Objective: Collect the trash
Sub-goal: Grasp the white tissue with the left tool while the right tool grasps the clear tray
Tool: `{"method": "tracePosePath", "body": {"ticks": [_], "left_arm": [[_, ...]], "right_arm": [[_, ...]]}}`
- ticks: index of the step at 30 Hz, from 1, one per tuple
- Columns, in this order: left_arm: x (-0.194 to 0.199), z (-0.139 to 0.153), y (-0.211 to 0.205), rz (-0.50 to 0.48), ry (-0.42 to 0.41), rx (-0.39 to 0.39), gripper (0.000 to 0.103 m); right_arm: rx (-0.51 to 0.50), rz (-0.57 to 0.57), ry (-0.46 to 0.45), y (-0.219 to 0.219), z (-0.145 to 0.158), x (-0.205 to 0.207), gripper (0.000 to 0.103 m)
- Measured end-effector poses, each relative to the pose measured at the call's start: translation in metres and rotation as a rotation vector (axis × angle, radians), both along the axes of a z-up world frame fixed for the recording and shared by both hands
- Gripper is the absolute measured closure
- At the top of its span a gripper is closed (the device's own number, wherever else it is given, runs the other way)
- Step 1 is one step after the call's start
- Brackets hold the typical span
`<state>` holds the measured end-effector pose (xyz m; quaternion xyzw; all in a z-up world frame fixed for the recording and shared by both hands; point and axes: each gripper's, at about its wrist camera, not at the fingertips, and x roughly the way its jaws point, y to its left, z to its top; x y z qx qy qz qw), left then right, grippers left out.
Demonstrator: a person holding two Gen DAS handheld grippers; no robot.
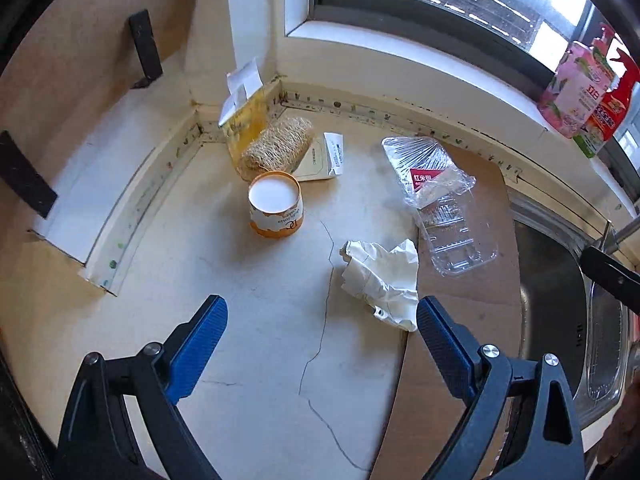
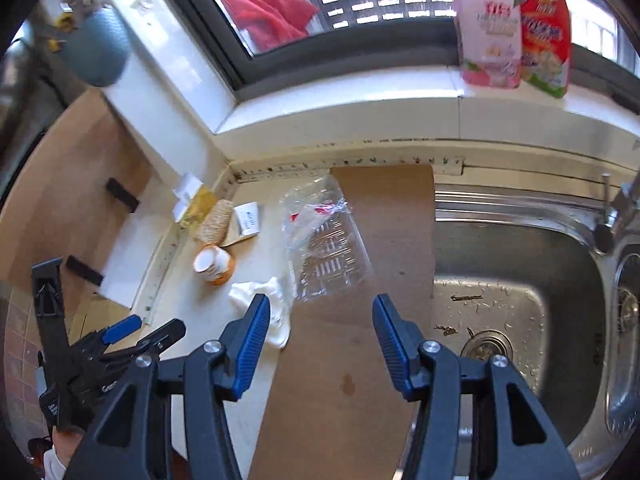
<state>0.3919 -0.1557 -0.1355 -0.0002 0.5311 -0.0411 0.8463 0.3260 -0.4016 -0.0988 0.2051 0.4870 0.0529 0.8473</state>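
The countertop (image 1: 248, 320) carries all the trash and adjoins a stainless sink (image 2: 520, 264) on its right side. A brown cardboard sheet (image 2: 344, 360) lies flat on the counter between the trash and the sink. A clear plastic clamshell tray (image 1: 460, 236), with crumpled film and a red label at its far end, rests partly on that sheet. A crumpled white tissue (image 1: 380, 276) lies just in front of the tray, at the sheet's left edge. An orange paper cup (image 1: 276, 210) stands upright further left, with a loofah scrubber (image 1: 276, 152) and small cartons (their print is too small to read) behind it in the corner. Two detergent bottles (image 2: 512, 28) stand on the window ledge.

The left gripper (image 1: 322, 312) hovers above the bare counter, jaws wide apart and empty; its right fingertip appears to overlap the tissue's near edge, though contact cannot be confirmed. The right gripper (image 2: 320, 312) is held over the cardboard sheet, jaws apart, nothing between them.
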Motion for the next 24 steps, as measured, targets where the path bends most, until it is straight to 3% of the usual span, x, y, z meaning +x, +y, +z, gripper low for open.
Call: {"method": "tracePosePath", "body": {"ticks": [3, 7, 13, 15, 17, 18, 21, 23, 24], "left_arm": [[0.02, -0.025, -0.001, 0.036, 0.056, -0.028, 0.008], [0.041, -0.057, 0.0, 0.082, 0.119, -0.076, 0.008], [0.057, -0.074, -0.009, 0.072, 0.118, -0.137, 0.008], [0.061, -0.077, -0.015, 0.059, 0.117, -0.141, 0.009], [0.065, -0.079, -0.021, 0.05, 0.119, -0.144, 0.009], [0.066, -0.081, -0.023, 0.049, 0.12, -0.143, 0.01], [0.067, -0.086, -0.025, 0.036, 0.128, -0.181, 0.028], [0.067, -0.089, -0.026, 0.032, 0.133, -0.217, 0.05], [0.067, -0.089, -0.025, 0.033, 0.127, -0.24, 0.053]], "right_arm": [[0.023, 0.002, 0.041, -0.001, -0.038, 0.034, 0.05], [0.035, -0.006, 0.062, 0.0, -0.072, 0.06, 0.064], [-0.003, 0.021, 0.072, 0.007, -0.098, 0.083, 0.065], [0.004, 0.041, 0.078, 0.01, -0.104, 0.087, 0.075], [0.004, 0.054, 0.084, 0.013, -0.108, 0.089, 0.092], [0.002, 0.06, 0.088, 0.015, -0.11, 0.089, 0.094], [0.008, 0.057, 0.072, 0.018, -0.11, 0.088, 0.096], [0.015, 0.052, 0.058, 0.018, -0.108, 0.086, 0.097], [0.016, 0.051, 0.051, 0.019, -0.106, 0.085, 0.097]]}}
